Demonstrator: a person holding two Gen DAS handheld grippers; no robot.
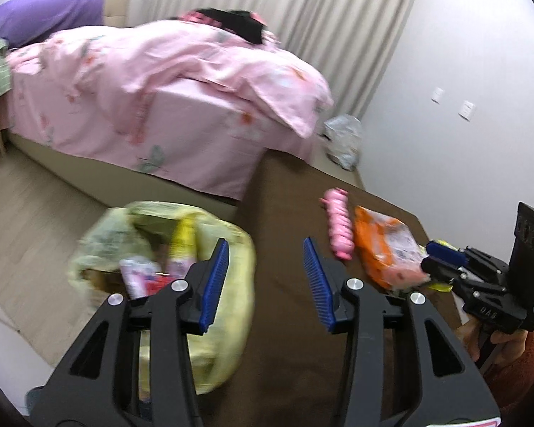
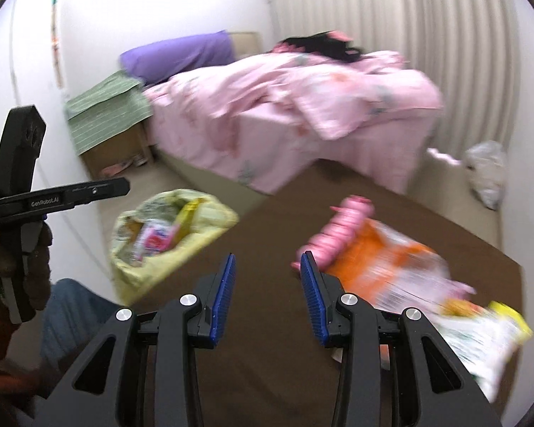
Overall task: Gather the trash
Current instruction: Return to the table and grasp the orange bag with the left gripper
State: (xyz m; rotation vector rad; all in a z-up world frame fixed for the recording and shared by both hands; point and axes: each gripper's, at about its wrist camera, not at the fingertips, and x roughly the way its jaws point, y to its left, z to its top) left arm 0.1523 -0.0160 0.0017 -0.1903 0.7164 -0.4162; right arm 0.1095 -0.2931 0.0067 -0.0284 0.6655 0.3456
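A yellow trash bag point(image 1: 228, 306) with several wrappers inside hangs at the left edge of a brown table point(image 1: 288, 348); it also shows in the right wrist view point(image 2: 195, 227). On the table lie a pink ridged packet point(image 1: 338, 224), an orange snack bag point(image 1: 384, 245) and a yellow-white wrapper point(image 2: 480, 341). The pink packet point(image 2: 338, 235) and orange bag point(image 2: 391, 267) lie just right of my right gripper point(image 2: 267, 267), which is open and empty. My left gripper point(image 1: 267, 252) is open and empty, between the trash bag and the table's trash. The right gripper's fingertips point(image 1: 441, 254) sit by the orange bag.
A bed with a pink quilt point(image 1: 160, 82) stands beyond the table. A clear plastic bag point(image 1: 343, 138) lies on the floor by the curtain. A cardboard box under a green cloth point(image 2: 106, 114) stands beside the bed. The left gripper's body point(image 2: 17, 192) is at the left.
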